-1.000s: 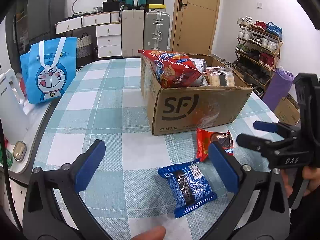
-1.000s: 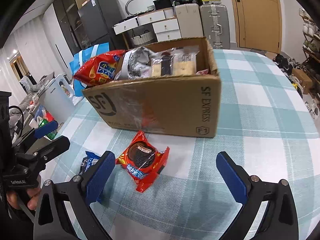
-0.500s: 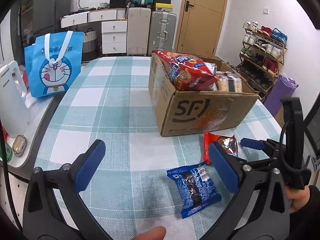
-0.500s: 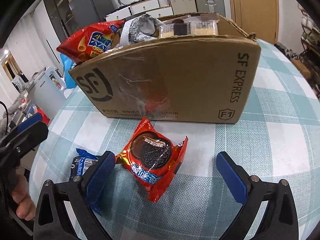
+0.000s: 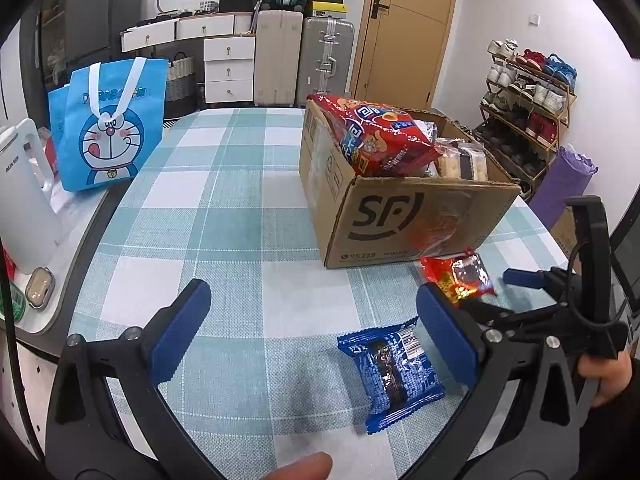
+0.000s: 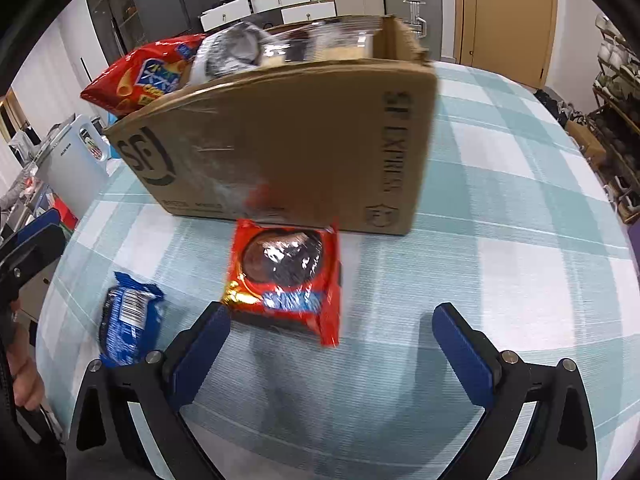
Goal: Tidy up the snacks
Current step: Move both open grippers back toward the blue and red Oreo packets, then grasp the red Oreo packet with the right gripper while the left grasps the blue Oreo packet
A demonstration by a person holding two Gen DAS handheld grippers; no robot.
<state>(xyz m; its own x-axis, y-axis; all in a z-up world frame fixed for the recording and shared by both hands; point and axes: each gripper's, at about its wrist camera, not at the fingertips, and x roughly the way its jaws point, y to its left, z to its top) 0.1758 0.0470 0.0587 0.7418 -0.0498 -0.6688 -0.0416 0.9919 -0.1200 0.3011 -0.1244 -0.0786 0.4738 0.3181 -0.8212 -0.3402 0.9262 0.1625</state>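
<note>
The right wrist view is motion-blurred: print on the red cookie packet [image 6: 286, 280] is unreadable. At nine o'clock, the blue packet [image 6: 128, 320] perhaps slips behind a fingertip. In the left view, a gripper arm hides the red packet's lower corner.

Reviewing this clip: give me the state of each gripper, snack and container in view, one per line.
Left gripper: open, empty.
Right gripper: open, empty, just short of the red packet.
Red packet: sealed, flat on the table by the box.
Blue packet: sealed, flat on the table.
Cardboard box: open-topped, packed with snacks.
Red chip bag: sealed, sticking out above the box rim.
Blue bag: upright.
</note>
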